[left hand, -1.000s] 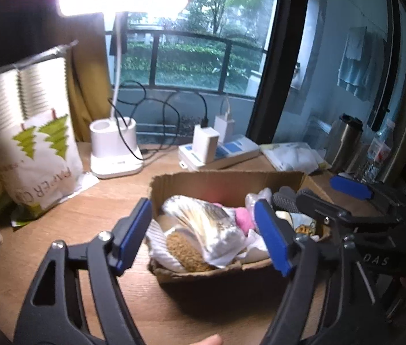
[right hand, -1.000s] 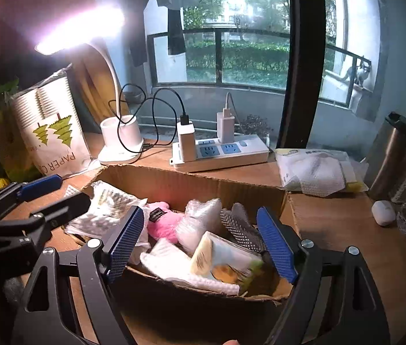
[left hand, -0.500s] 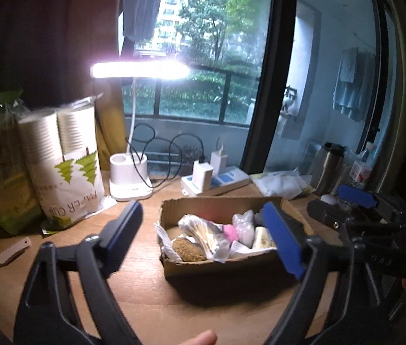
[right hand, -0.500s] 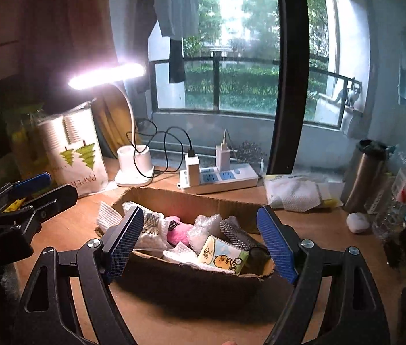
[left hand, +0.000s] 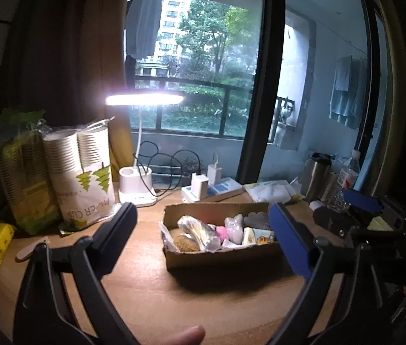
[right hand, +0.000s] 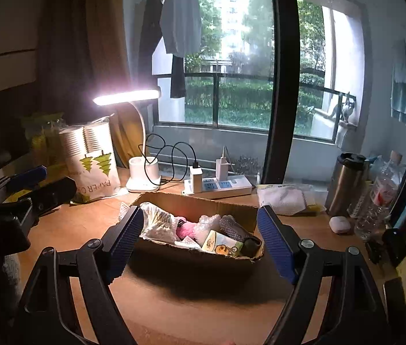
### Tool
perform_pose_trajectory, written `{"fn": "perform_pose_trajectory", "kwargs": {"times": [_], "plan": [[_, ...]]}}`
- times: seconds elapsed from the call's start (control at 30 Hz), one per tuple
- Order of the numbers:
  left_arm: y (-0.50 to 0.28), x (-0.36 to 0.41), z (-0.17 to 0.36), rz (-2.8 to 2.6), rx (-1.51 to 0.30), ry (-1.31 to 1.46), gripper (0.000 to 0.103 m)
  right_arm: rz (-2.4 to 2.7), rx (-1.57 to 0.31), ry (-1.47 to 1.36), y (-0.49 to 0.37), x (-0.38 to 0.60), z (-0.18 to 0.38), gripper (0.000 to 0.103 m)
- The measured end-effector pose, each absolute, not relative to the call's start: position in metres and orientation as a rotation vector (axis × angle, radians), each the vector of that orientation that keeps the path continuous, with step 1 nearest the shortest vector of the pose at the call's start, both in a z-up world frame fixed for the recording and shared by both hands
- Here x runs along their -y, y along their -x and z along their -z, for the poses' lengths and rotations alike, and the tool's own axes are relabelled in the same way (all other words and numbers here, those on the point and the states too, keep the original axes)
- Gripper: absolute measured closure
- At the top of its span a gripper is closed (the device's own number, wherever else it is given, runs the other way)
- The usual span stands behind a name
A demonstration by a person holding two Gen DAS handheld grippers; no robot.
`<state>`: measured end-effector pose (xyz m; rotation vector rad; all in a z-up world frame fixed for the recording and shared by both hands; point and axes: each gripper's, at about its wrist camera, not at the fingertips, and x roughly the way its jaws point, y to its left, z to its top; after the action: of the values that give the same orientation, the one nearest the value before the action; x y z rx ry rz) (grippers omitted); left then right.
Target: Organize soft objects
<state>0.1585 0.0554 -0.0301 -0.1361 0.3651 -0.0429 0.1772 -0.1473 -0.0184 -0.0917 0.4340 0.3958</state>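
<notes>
We read "PAPER CUP", mirrored, on the white cup bag (left hand: pixel 88 189) with green trees.

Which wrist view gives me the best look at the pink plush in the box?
Right wrist: the pink plush sits nearer and larger, near the middle of the cardboard box. The left wrist view shows only a small pink patch between the packets.

A wooden table (right hand: pixel 82 224) carries a cardboard box (right hand: pixel 203 258), desk lamp (right hand: pixel 144 176), power strip (right hand: pixel 220 187) and steel flask (right hand: pixel 346 184).
</notes>
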Motion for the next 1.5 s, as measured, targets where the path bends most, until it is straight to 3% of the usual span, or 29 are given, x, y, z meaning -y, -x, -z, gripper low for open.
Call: {"fn": "perform_pose_trajectory", "kwargs": {"times": [1.5], "plan": [[-0.133, -0.047, 0.016, 0.009, -0.331, 0.085, 0.007, -0.396, -0.39, 0.072, -0.147, 0.162, 0.005, 0.019]]}}
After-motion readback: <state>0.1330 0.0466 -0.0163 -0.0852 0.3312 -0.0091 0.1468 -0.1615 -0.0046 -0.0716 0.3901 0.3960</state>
